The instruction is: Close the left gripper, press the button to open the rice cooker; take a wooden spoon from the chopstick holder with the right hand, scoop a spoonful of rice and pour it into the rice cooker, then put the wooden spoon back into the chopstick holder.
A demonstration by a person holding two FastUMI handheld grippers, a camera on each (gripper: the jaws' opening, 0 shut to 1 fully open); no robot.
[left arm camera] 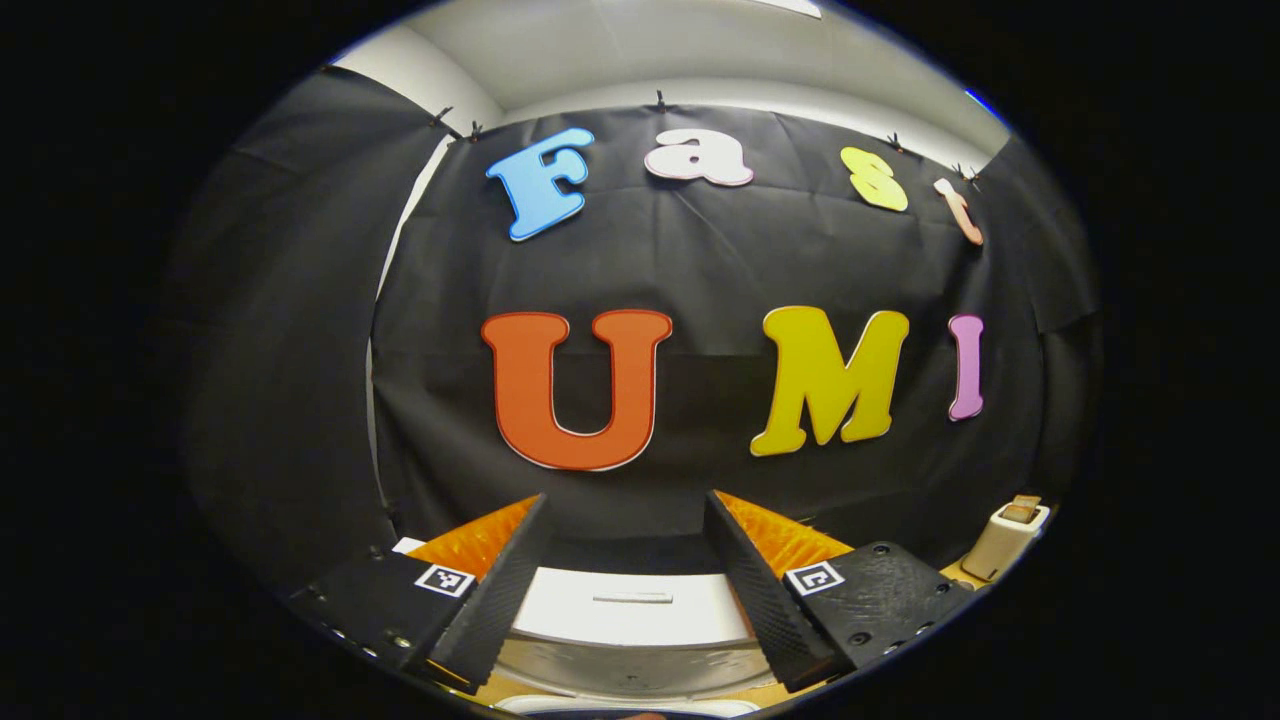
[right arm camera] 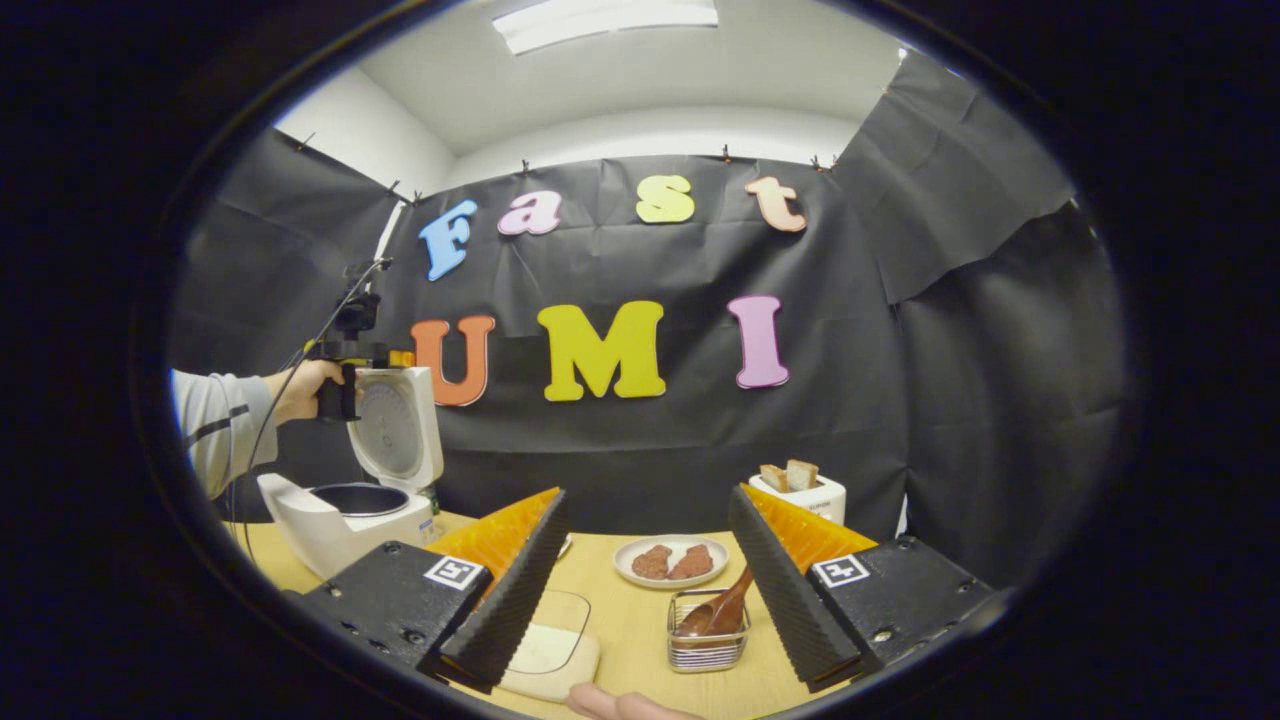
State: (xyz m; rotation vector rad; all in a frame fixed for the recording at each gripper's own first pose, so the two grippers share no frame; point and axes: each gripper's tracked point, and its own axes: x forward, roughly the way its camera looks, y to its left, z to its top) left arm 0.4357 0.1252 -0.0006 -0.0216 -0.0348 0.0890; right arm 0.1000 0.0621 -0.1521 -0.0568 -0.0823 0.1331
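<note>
Both grippers, left (left arm camera: 625, 590) and right (right arm camera: 645, 585), gape wide and empty; the cooker (right arm camera: 345, 505) stands lid-up at frame left, the spoon (right arm camera: 722, 608) in its holder (right arm camera: 708, 645) low centre.

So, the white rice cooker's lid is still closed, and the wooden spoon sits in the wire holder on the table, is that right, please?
Not quite: the white rice cooker has its lid standing open, with the dark inner pot exposed, as the right gripper view shows. The rest holds: the brown wooden spoon does sit in the small wire holder on the light wooden table.
</note>
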